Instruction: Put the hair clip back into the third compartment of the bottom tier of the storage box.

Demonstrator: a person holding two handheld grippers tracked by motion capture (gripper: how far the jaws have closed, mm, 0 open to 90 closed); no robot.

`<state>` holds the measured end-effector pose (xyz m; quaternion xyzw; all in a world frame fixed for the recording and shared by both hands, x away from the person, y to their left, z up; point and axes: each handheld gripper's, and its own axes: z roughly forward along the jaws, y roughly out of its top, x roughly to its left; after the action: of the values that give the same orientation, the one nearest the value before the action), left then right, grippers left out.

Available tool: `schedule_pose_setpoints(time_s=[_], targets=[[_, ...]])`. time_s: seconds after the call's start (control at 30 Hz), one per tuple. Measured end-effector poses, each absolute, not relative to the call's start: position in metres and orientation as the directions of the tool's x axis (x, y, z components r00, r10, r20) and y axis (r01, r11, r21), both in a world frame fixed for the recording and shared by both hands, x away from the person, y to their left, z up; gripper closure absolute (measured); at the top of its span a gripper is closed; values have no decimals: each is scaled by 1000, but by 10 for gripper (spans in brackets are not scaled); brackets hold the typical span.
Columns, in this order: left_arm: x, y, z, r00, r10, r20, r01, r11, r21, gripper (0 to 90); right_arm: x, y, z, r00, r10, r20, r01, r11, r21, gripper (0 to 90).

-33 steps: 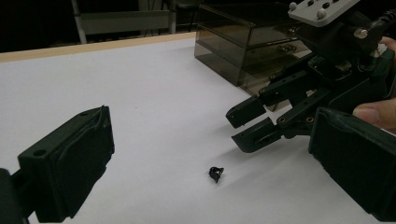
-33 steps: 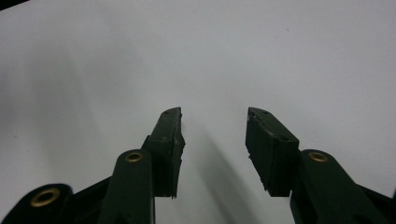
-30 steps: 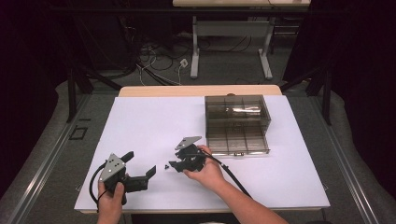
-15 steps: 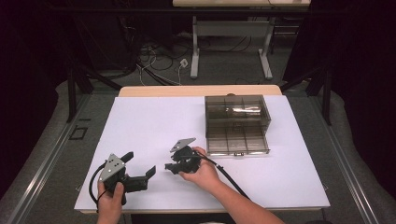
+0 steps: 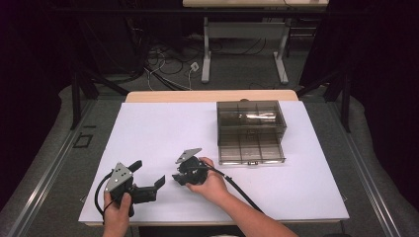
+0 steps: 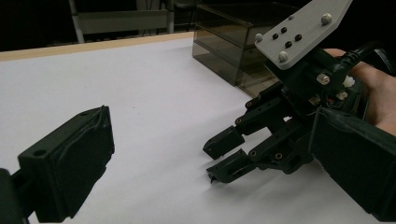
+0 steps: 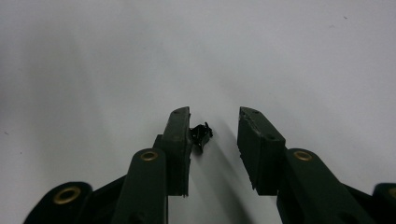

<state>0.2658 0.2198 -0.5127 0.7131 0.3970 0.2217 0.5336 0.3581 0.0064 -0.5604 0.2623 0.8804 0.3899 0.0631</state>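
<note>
Right claw: narrowed, has just been closing around small black part, not yet pinched.
Risk: part, touching one pad, skids away across table.
Left claw: wide, empty.

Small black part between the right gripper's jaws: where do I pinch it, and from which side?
Best guess: pinch the small black part across its narrow body, coming down from above with the right gripper, one pad on each side. It lies low on the white table, touching the left pad with a gap to the other. The jaws have just been closing around it; centre them first so it isn't pushed aside. Its exact shape is too small to tell.
</note>
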Motion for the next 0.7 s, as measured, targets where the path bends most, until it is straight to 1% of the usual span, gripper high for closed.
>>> schedule_pose_setpoints(time_s=[0.2, 0.4, 0.47, 0.5, 0.53, 0.63, 0.67, 0.7], targets=[[266, 221, -512, 586, 803, -109, 326, -110, 939, 4, 358, 10, -560, -859, 503, 100, 410, 556, 723, 671], [266, 220, -513, 588, 802, -108, 325, -112, 939, 4, 355, 12, -562, -860, 503, 84, 404, 573, 713, 741], [266, 220, -513, 588, 801, -110, 328, -112, 938, 4, 355, 12, -561, -865, 496, 76, 396, 581, 712, 784], [266, 220, -512, 588, 802, -110, 327, -112, 938, 4, 353, 13, -561, -856, 509, 91, 416, 575, 704, 790], [266, 220, -513, 587, 802, -110, 326, -110, 939, 4, 354, 12, -561, -865, 496, 79, 399, 583, 708, 793], [265, 220, -512, 587, 802, -108, 325, -111, 939, 4, 350, 14, -561, -863, 500, 73, 400, 586, 705, 795], [265, 220, -512, 587, 803, -107, 324, -111, 939, 4, 351, 14, -561, -870, 489, 60, 381, 592, 710, 795], [265, 220, -512, 587, 802, -108, 326, -112, 939, 4, 350, 14, -561, -868, 493, 58, 382, 591, 710, 795]])
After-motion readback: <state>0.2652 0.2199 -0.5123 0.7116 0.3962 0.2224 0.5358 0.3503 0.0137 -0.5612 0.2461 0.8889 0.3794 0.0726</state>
